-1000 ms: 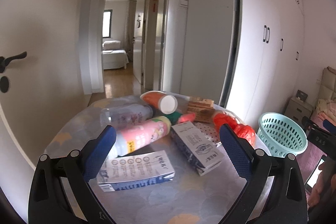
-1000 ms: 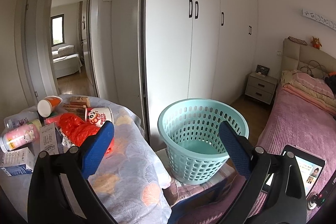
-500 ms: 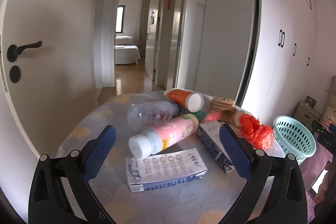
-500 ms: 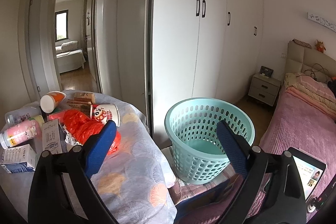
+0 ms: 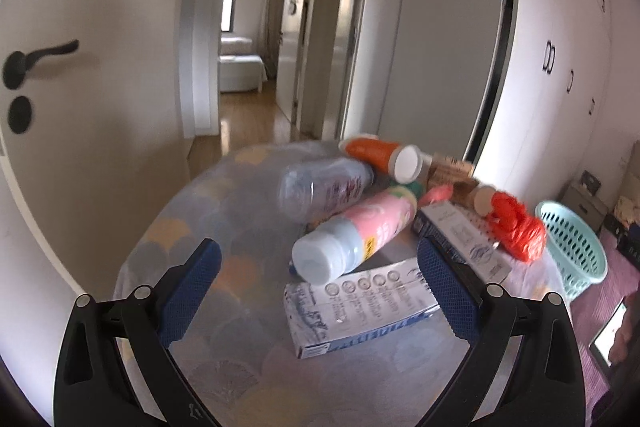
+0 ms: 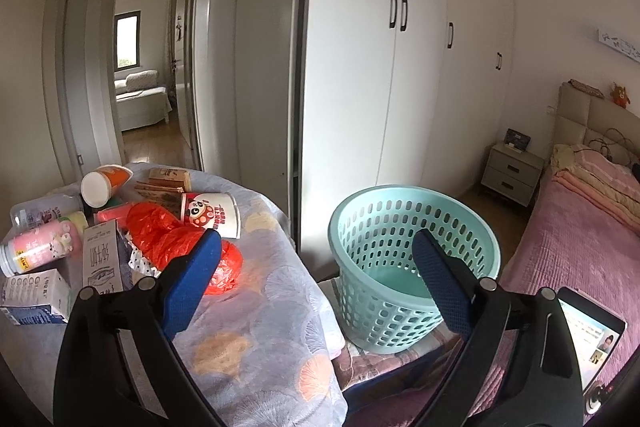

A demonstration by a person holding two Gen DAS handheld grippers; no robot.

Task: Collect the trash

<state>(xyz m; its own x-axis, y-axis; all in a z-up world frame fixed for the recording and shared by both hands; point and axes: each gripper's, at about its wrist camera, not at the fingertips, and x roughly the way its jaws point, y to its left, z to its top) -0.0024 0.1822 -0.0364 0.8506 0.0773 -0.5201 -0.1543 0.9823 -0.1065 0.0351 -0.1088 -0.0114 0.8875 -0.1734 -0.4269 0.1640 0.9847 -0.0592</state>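
Observation:
Trash lies heaped on a round table with a patterned cloth (image 5: 192, 227): a pink bottle (image 5: 360, 231), a clear bottle (image 5: 324, 187), an orange cup (image 5: 376, 151), a flat white-and-blue carton (image 5: 360, 311), a second carton (image 5: 460, 239) and a red plastic bag (image 5: 516, 223). My left gripper (image 5: 318, 251) hovers open in front of the pink bottle and the flat carton, touching neither. My right gripper (image 6: 316, 243) stands open and empty between the table edge and the teal basket (image 6: 412, 227). A panda cup (image 6: 210, 213) lies by the red bag (image 6: 168, 239).
The basket sits on a low stand right of the table, in front of a white wardrobe (image 6: 400, 67). A bed with a pink cover (image 6: 580, 227), a nightstand (image 6: 512, 171) and a lit phone (image 6: 588, 331) are to the right. A door with a black handle (image 5: 40, 55) is on the left.
My left gripper has swung left and come lower, so the heap now sits right of centre and looks larger. The right gripper has hardly moved; its jaws stand slightly narrower.

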